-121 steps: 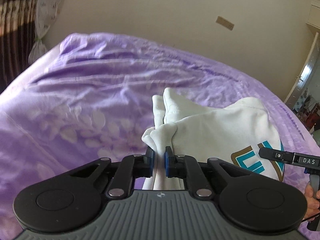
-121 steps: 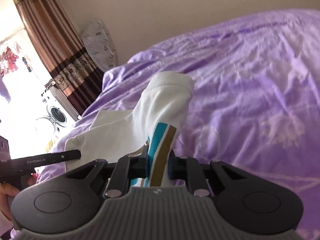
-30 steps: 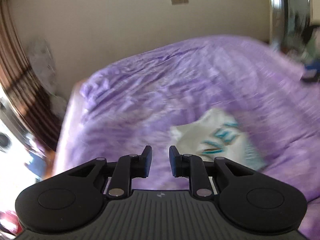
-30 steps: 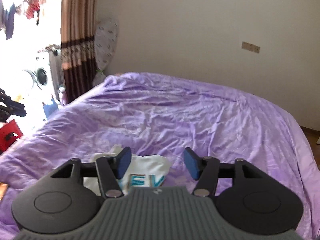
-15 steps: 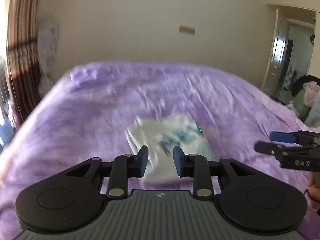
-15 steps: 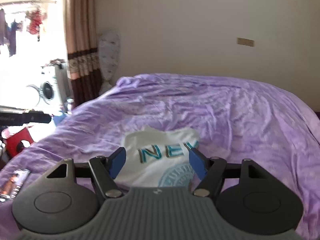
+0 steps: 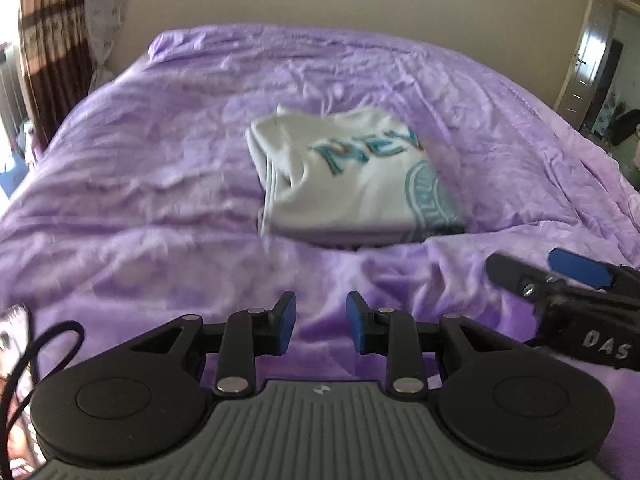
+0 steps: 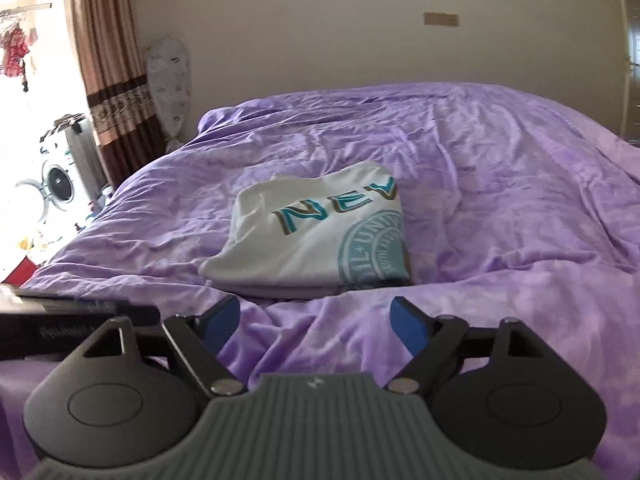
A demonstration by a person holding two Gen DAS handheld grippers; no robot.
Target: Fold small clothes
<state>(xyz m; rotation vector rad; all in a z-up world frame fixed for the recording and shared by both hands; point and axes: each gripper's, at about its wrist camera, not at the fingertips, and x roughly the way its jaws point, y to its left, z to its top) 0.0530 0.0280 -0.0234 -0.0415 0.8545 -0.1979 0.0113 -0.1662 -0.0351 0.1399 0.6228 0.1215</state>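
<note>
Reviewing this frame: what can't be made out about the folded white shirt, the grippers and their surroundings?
- Folded white shirt: the lettering runs over the fold, so only NEV shows; its underside is hidden against the purple bedspread.
- Left wrist view: motion blur smears the shirt's print.
- Right gripper: jaws opening, nothing between them.
- Left gripper: only a dark blurred bar in the right wrist view.
- Printed item: cut off by the frame's edge.

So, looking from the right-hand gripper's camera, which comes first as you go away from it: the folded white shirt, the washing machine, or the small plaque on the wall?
From the right gripper, whose jaws are opening with nothing between them:
1. Folded white shirt, straight ahead on the purple bedspread.
2. Washing machine, far left beyond the bed's edge.
3. Wall plaque, high on the back wall.
</note>
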